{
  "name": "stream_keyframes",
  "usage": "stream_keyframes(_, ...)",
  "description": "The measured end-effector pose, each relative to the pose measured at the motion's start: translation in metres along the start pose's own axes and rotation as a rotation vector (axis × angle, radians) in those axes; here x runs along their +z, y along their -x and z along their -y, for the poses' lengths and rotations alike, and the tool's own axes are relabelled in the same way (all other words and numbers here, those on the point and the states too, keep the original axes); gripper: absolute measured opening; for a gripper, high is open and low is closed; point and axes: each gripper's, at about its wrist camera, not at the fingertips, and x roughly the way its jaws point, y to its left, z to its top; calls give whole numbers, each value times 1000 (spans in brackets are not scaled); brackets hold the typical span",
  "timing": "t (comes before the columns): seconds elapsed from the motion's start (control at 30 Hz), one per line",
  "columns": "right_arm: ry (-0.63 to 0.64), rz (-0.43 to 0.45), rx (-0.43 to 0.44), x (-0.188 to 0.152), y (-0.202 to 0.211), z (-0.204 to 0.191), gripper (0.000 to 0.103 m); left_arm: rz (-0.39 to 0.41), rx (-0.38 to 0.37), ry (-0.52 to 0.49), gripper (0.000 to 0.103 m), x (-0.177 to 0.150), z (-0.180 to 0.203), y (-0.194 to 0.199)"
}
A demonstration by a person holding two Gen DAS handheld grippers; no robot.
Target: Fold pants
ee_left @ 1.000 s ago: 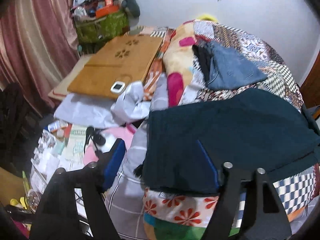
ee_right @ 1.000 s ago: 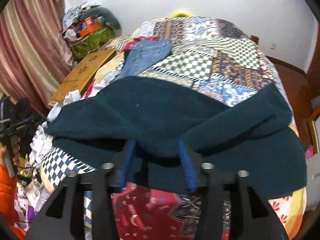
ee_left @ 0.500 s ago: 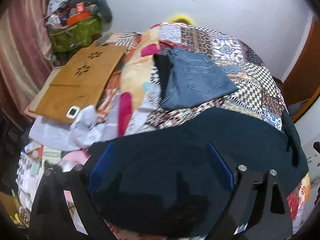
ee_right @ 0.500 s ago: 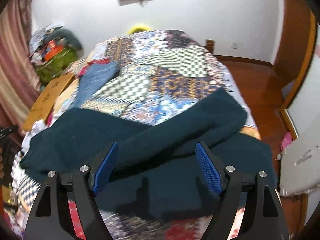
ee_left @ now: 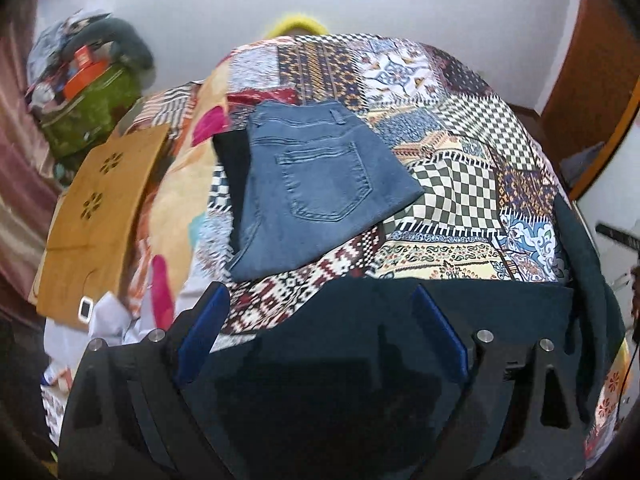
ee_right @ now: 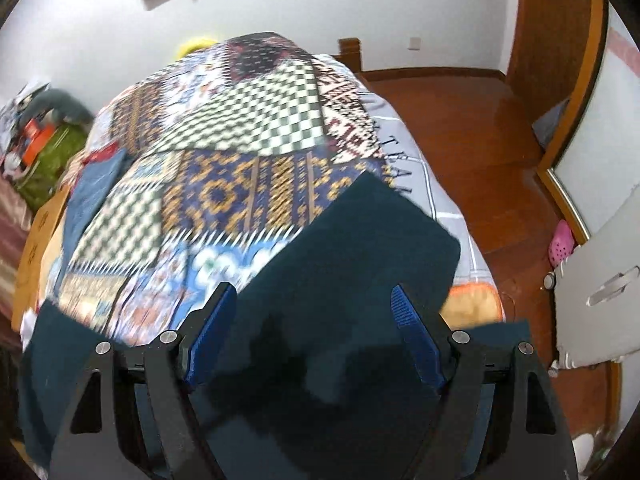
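Dark teal pants (ee_left: 460, 308) lie across the near edge of the patchwork bed, and fill the lower half of the right wrist view (ee_right: 360, 240). My left gripper (ee_left: 320, 300) is open above the pants, holding nothing. My right gripper (ee_right: 312, 300) is open above the pants' right part, holding nothing. Folded blue jeans (ee_left: 316, 184) lie further back on the bed, also in the right wrist view (ee_right: 92, 188).
The patchwork bedspread (ee_left: 452, 168) covers the bed. A brown board (ee_left: 92, 216) and a green bag (ee_left: 88, 108) sit at the left. Wooden floor (ee_right: 460, 120), a pink shoe (ee_right: 562, 240) and a white panel (ee_right: 600, 276) are at the right.
Both grippers opened and let go of the teal pants a second ago, then lifted. The left view swung right, the right view swung right toward the floor.
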Motion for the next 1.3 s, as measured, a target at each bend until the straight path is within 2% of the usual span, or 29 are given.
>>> stream_keyframes(0.17,-32,-39,-40,31,-41,9,76,-41,6,-38,93,3,13,-28)
stream_keyframes(0.3,-61,-108,-63,53,-86,13,75,-72,21,-54,93,3,19,-49)
stream_keyframes(0.37,-80,-149,-76,58,-106,16,69,-73,23,-58,93,1,21,-53)
stream_keyframes(0.5,-145,-208,-56,56,-135,25,64,-84,40,-86,93,-2,27,-57)
stream_keyframes(0.6,-134,-196,-87,51,-137,26,47,-87,41,-108,93,-3,33,-57)
stream_keyframes(0.67,-141,-191,-94,48,-134,32,27,-89,36,-111,93,-4,37,-55)
stream_keyframes(0.7,-139,-191,-100,46,-133,35,22,-89,28,-110,93,-5,39,-53)
stream_keyframes(0.77,-138,-190,-80,43,-128,45,10,-95,13,-108,93,-6,44,-51)
stream_keyframes(0.83,-157,-183,-52,40,-118,56,9,-100,0,-118,93,-9,51,-46)
stream_keyframes(0.93,-149,-141,-58,33,-92,66,8,-114,-10,-142,93,-15,61,-40)
stream_keyframes(1.2,-176,50,-23,27,32,103,8,-164,-57,-224,93,-42,105,-25)
stream_keyframes(1.3,-205,119,19,32,77,116,7,-183,-74,-253,93,-53,125,-22)
